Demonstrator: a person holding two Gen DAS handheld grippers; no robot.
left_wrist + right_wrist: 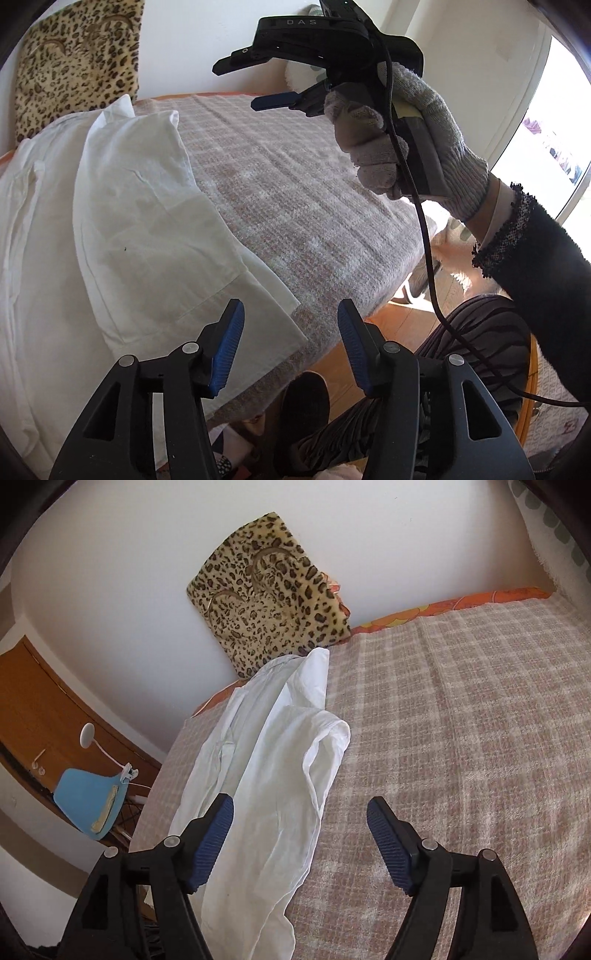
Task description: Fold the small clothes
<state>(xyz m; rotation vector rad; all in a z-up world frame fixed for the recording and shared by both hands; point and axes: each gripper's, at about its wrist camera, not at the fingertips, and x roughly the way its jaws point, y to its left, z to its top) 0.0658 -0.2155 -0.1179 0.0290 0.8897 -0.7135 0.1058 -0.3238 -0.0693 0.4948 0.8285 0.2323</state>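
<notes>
A white garment [110, 236] lies partly folded along the left side of the bed, one side laid over its middle; it also shows in the right wrist view [273, 775]. My left gripper [290, 314] is open and empty, hovering above the garment's near right corner at the bed's front edge. My right gripper [300, 812] is open and empty, held above the garment's near end. In the left wrist view the right gripper [236, 85] is seen high over the bed in a gloved hand [406, 147], jaws apart.
The bed has a pink checked blanket [461, 720]. A leopard-print cushion [273, 602] leans on the wall at the bed's head. A blue chair [88, 805] and a wooden door [33, 709] stand left of the bed. My legs and the wooden floor [399, 325] are below.
</notes>
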